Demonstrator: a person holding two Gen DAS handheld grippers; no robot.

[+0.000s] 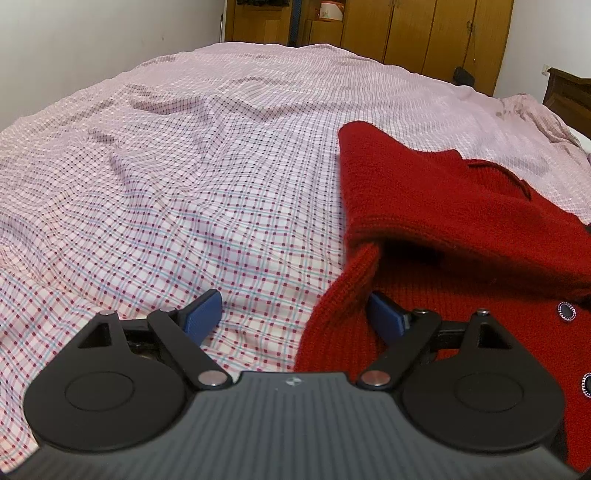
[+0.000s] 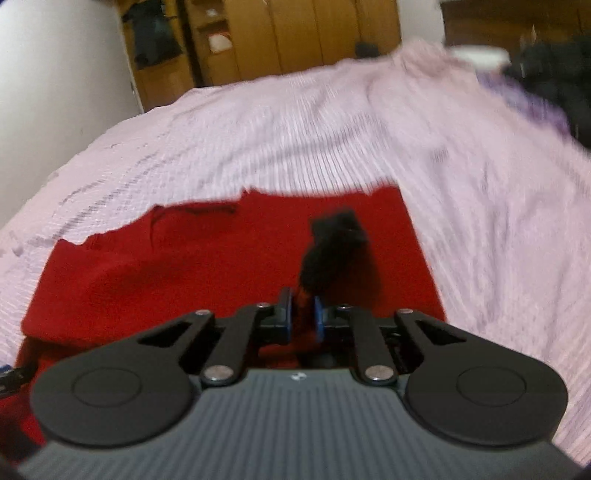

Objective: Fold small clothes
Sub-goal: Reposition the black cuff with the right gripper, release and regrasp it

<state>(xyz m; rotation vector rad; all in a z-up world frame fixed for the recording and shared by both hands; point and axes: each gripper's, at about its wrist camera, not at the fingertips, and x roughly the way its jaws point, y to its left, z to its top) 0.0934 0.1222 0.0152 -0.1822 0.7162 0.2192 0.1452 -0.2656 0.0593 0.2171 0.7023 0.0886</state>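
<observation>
A small red knitted cardigan with dark round buttons lies on the checked bed sheet, at the right of the left wrist view. My left gripper is open, low over the sheet; a ribbed edge of the cardigan lies between its blue fingers. In the blurred right wrist view the cardigan is spread below my right gripper, which is shut on a pinch of its red knit; a dark shape rises just beyond the fingertips.
Wooden wardrobes stand beyond the far end of the bed. A white wall runs along the left. A dark wooden piece is at the right. Dark and purple items lie at the bed's far right.
</observation>
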